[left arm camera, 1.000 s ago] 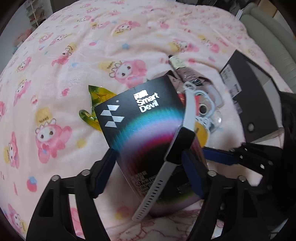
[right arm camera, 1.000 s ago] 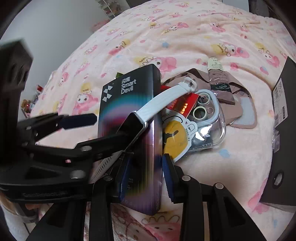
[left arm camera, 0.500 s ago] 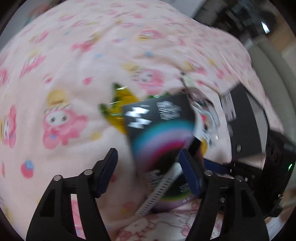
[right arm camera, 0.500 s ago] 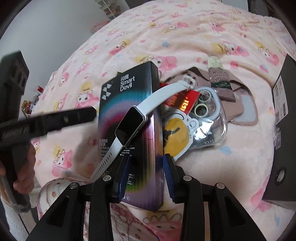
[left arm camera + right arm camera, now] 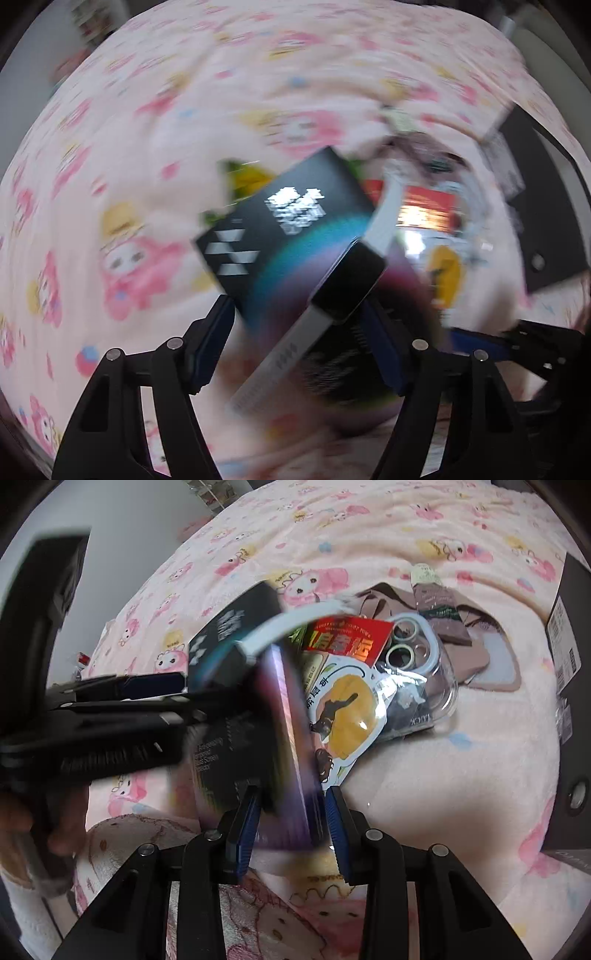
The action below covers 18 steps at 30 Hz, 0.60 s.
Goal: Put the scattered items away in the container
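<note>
A black box with a rainbow print (image 5: 291,236) (image 5: 236,716) is held up off the pink blanket. My right gripper (image 5: 291,812) is shut on its lower edge. A smartwatch (image 5: 347,284) with a white strap (image 5: 291,624) lies across the box. My left gripper (image 5: 295,339) is open, its jaws on either side of the box and watch; both views are blurred. Beyond lie a red packet (image 5: 351,638), a yellow sticker pack (image 5: 347,709), a clear phone case (image 5: 417,657) and a brown pouch (image 5: 476,642). A yellow-green packet (image 5: 247,177) shows behind the box.
A pink cartoon-print blanket (image 5: 461,760) covers the bed. A black container box (image 5: 535,206) (image 5: 569,635) lies at the right edge. A tube (image 5: 428,579) rests on the pouch. The hand holding the left gripper (image 5: 55,823) shows at lower left.
The left gripper swung away to the left, then came back in around the box and watch. The right gripper has tilted the box, which uncovers more of the red packet.
</note>
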### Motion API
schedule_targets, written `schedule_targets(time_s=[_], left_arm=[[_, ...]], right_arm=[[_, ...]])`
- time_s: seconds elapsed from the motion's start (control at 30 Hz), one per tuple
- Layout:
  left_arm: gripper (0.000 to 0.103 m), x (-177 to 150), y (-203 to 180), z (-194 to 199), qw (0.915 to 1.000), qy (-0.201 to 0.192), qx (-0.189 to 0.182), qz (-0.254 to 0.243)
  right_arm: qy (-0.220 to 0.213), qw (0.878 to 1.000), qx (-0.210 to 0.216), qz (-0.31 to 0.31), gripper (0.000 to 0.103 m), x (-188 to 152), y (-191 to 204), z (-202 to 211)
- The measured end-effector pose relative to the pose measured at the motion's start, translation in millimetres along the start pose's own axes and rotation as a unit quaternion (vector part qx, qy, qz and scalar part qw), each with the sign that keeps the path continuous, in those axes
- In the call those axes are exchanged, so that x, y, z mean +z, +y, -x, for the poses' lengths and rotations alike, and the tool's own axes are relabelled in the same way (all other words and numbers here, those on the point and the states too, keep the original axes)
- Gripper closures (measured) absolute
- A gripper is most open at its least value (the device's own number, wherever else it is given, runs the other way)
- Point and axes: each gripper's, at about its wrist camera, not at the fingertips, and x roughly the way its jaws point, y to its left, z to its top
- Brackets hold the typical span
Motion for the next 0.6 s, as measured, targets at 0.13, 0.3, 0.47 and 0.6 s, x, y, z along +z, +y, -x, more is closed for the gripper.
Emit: schedule_targets(time_s=[0.13, 0.3, 0.47, 0.6], left_arm=[[0.041, -9.4, 51.7, -0.8, 0.9958, -0.001, 0.037, 0.084], [0.045, -25.3, 88.5, 11.0, 0.9879, -0.022, 0.010, 0.153], [0.045, -56.7, 81.1, 15.6, 0.9811, -0.019, -0.131, 0.141], [0.056, -55.5, 72.1, -10.0, 0.9821, 0.015, -0.132, 0.134]], right_arm=[[-0.003, 1.000, 0.009, -0.005, 0.070, -1.9, -1.6, -1.1], [0.003, 1.000, 0.017, -0.008, 0.070, -2.9, -0.5, 0.5], [-0.049, 0.998, 0.028, 0.013, 0.070, 13.0, 7.9, 26.6], [-0.030, 0.999, 0.020, 0.031, 0.070, 28.0, 18.3, 5.1]])
